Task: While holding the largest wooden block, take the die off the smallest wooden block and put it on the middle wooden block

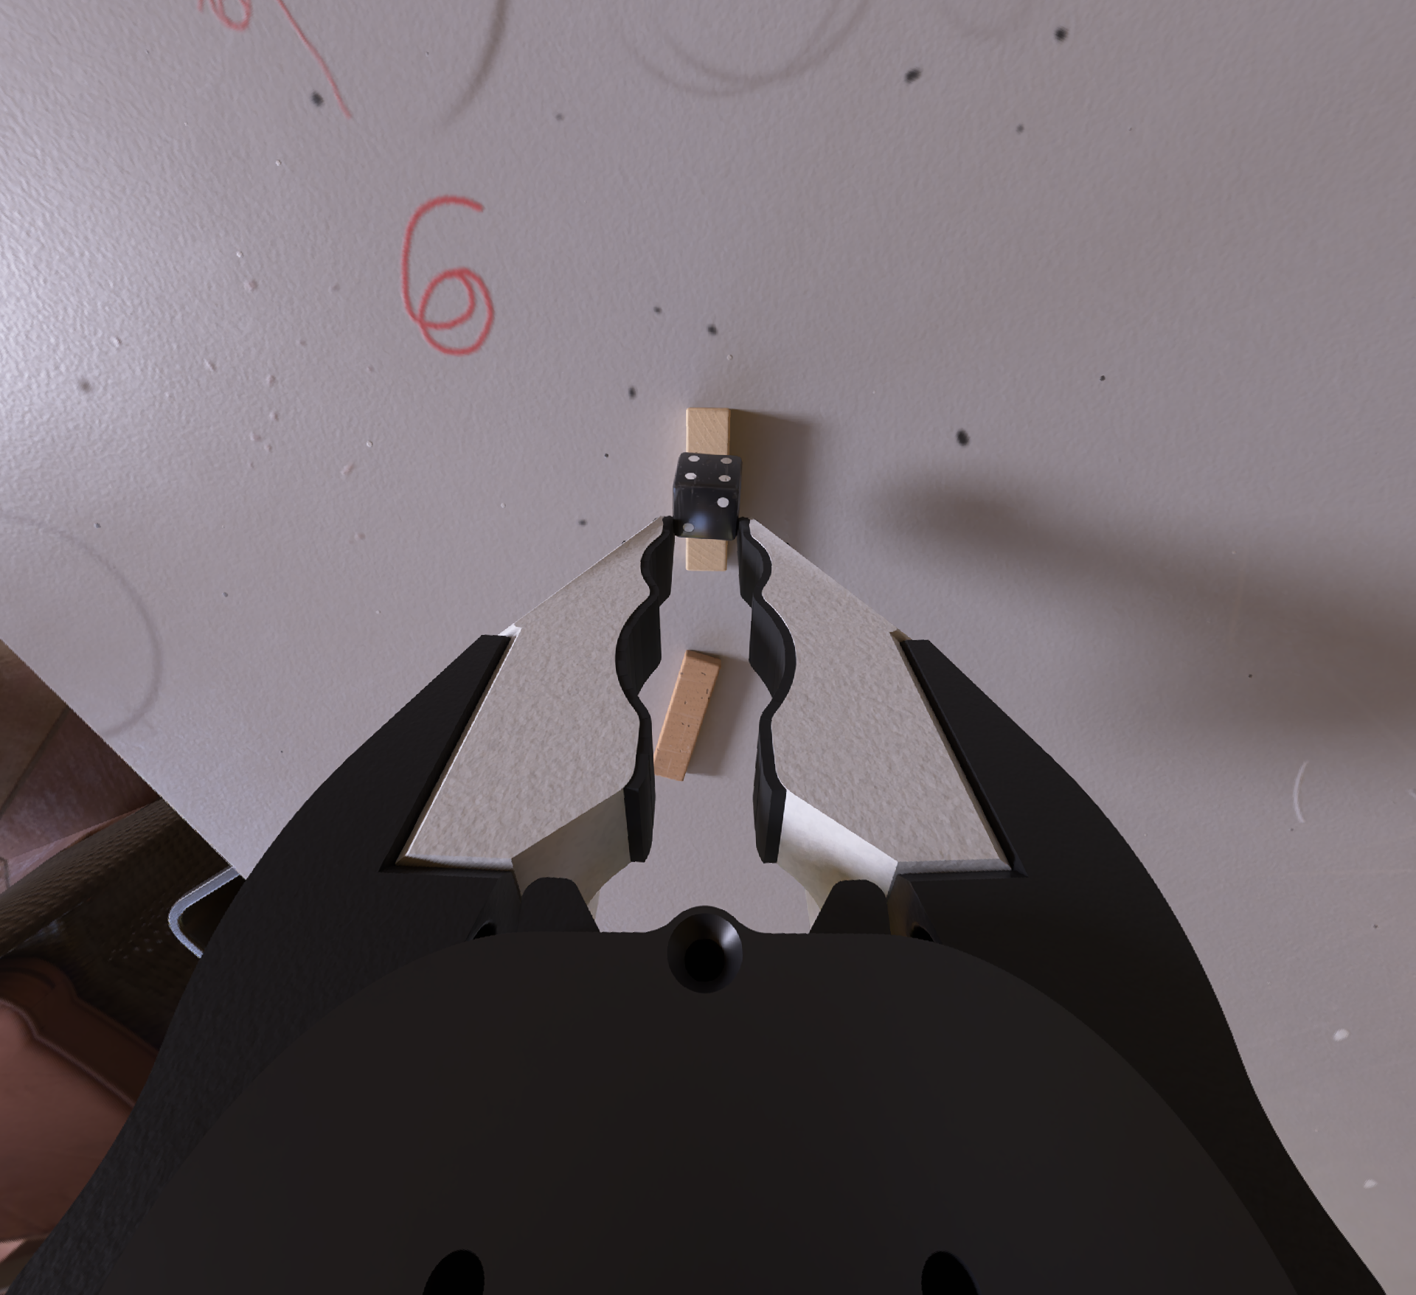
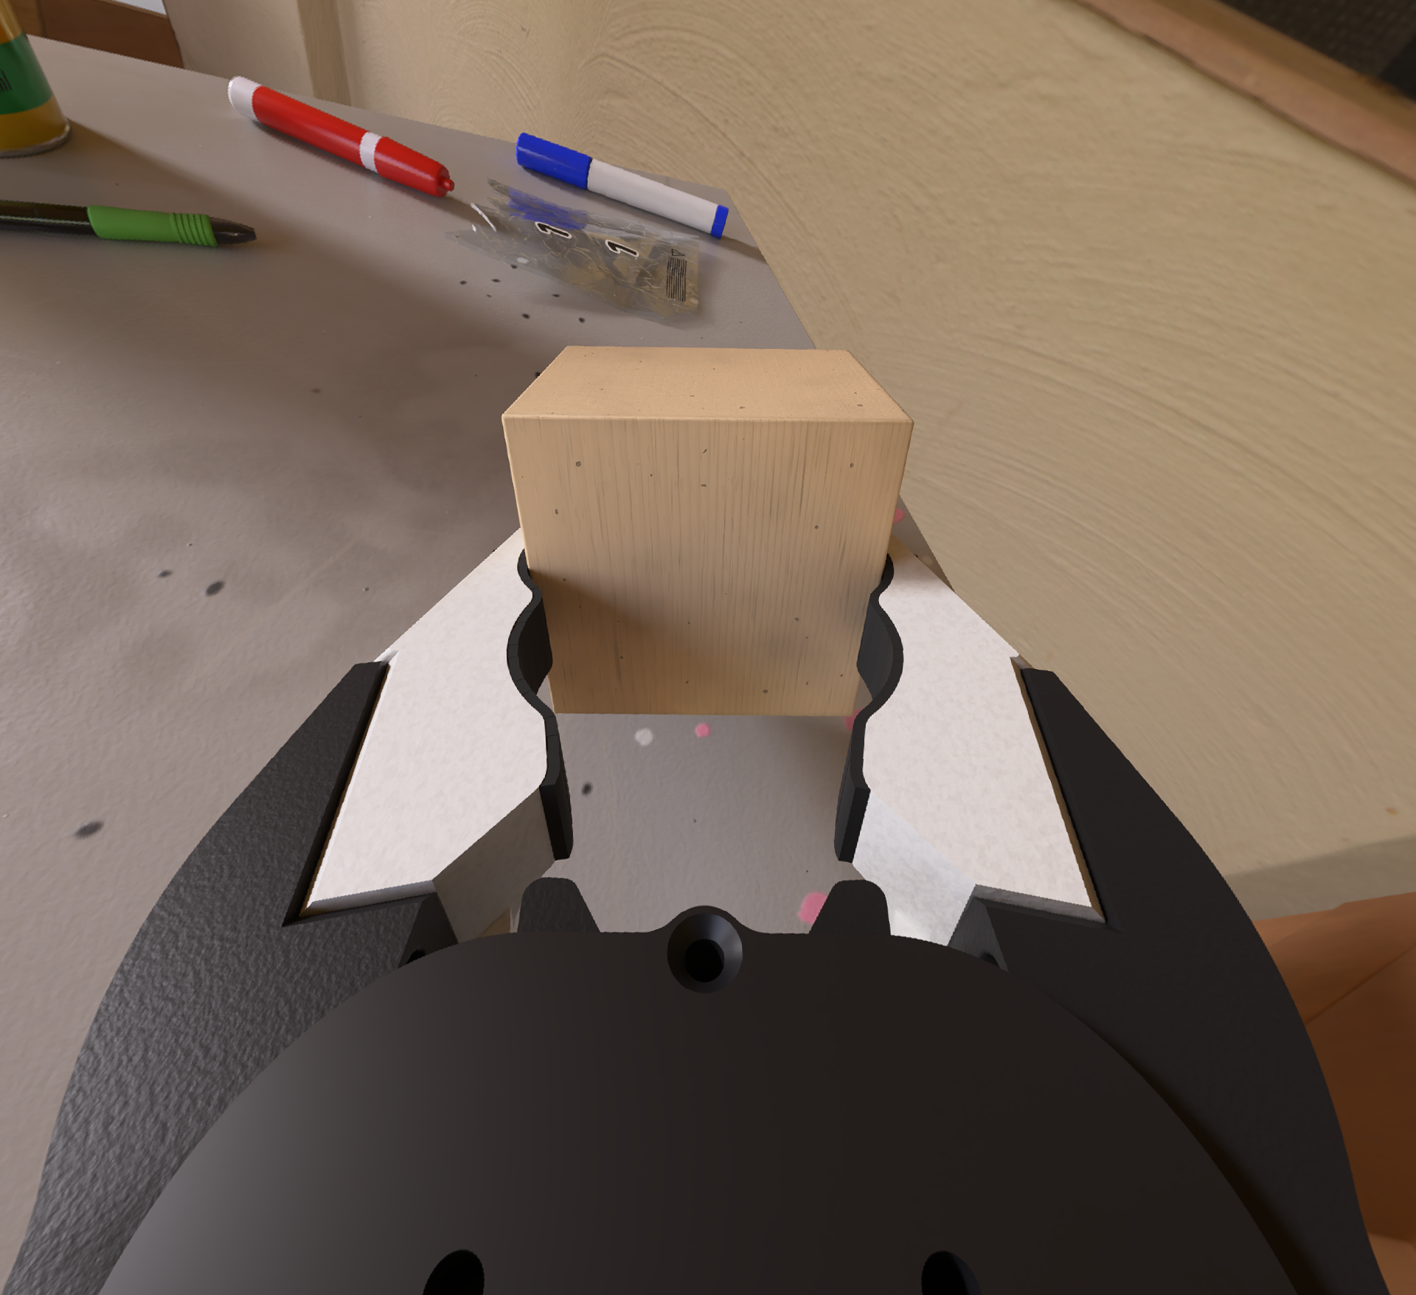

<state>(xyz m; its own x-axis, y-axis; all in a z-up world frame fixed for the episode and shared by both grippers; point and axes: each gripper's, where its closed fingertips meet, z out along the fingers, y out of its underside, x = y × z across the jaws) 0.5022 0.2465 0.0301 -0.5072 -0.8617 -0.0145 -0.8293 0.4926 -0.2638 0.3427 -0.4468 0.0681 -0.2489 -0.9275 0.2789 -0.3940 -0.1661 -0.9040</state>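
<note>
Left gripper [image 1: 706, 529] pinches the black die [image 1: 706, 493] at its very fingertips, jaws narrowed onto two opposite lower faces; right gripper [image 2: 705, 634] is clamped on the largest wooden block [image 2: 706, 530], pads on its two side faces, block held clear of the grey table [image 2: 230, 461]. Die hangs above a long pale wooden block [image 1: 706, 431] lying on the table; a second, tilted block [image 1: 687, 714] shows lower between the fingers. Which is the middle and which the smallest cannot be told from this view. Judgement: die is small, light, rigid, glossy, so likely slippery; tip-only grip leaves little margin, and flat opposite faces are the right hold. Narrow block top demands a centred, low release. Large block looks stiff, moderately heavy, matte; grip appears secure.
</note>
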